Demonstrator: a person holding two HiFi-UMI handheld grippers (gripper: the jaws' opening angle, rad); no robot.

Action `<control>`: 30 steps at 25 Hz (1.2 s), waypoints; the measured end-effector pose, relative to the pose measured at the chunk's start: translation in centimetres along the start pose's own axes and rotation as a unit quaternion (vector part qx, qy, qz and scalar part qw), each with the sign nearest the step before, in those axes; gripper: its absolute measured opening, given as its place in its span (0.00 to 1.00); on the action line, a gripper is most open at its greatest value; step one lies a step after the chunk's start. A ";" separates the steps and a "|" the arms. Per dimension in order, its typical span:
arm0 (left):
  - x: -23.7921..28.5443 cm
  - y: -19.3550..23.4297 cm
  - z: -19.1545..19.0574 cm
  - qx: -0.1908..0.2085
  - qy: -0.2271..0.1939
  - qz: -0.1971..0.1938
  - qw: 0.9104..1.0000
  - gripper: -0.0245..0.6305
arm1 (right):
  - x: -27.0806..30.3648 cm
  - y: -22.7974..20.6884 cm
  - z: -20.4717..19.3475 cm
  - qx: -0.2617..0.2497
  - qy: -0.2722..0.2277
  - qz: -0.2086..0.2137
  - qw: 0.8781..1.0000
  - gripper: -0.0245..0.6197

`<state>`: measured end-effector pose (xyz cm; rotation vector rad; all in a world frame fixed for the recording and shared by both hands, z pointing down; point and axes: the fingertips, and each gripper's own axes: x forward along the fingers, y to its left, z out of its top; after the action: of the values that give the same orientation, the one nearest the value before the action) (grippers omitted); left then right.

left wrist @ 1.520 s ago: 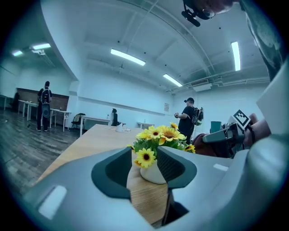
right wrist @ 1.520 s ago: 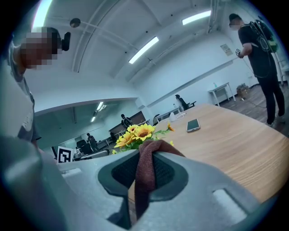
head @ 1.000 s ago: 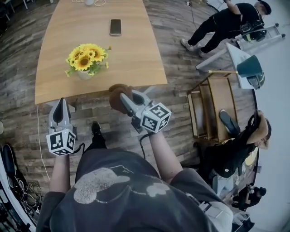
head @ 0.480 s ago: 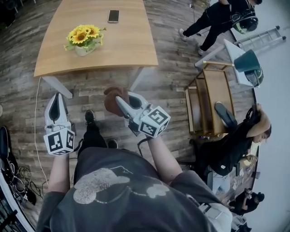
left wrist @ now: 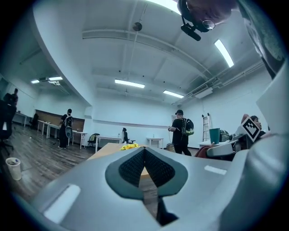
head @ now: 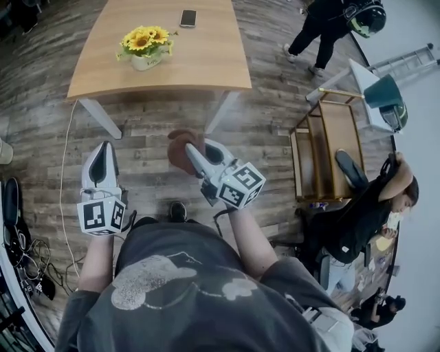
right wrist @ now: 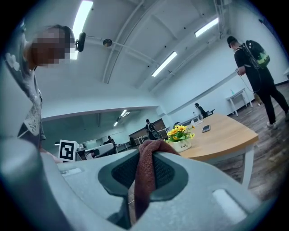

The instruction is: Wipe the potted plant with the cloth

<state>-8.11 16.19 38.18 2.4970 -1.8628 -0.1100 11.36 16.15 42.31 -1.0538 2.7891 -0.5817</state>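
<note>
Plainly, the right gripper (head: 191,148) is pinching the cloth (right wrist: 145,178): in the right gripper view its two dark pads press on a reddish-brown fold that rises over the tips and hangs down between the jaws, and in the head view the rest of the cloth bunches in a lump at the gripper's tip. The left gripper (left wrist: 144,158) has its jaws pressed together, the pads meeting along a thin seam with nothing between them, and it touches nothing. Both grippers point level toward the table (head: 206,65) and hang over the floor (head: 148,130), short of the table's near edge, the left one off toward the near left corner, the right one opposite the right half of that edge. The two are side by side and apart from each other. The plant (head: 146,45), yellow flowers in a small white pot, stands upright on the left half of the table, between the near edge and the middle, well apart from both grippers and the cloth. A phone (head: 188,18) lies flat farther in, toward the far edge, to the right of the plant and apart from it. Beyond the table's right edge a person (head: 330,20) in dark clothes stands on the floor, and a wooden shelf (head: 320,155) stands to the right of the right gripper
</note>
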 end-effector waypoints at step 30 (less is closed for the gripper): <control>-15.7 -0.1 -3.4 -0.032 0.064 -0.094 0.993 0.07 | -3.4 15.8 -7.5 -0.018 0.031 -0.051 0.998 0.10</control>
<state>-12.25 31.21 42.23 2.5640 -1.5494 -0.0115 2.50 31.57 42.97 -1.2110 2.8222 -0.5876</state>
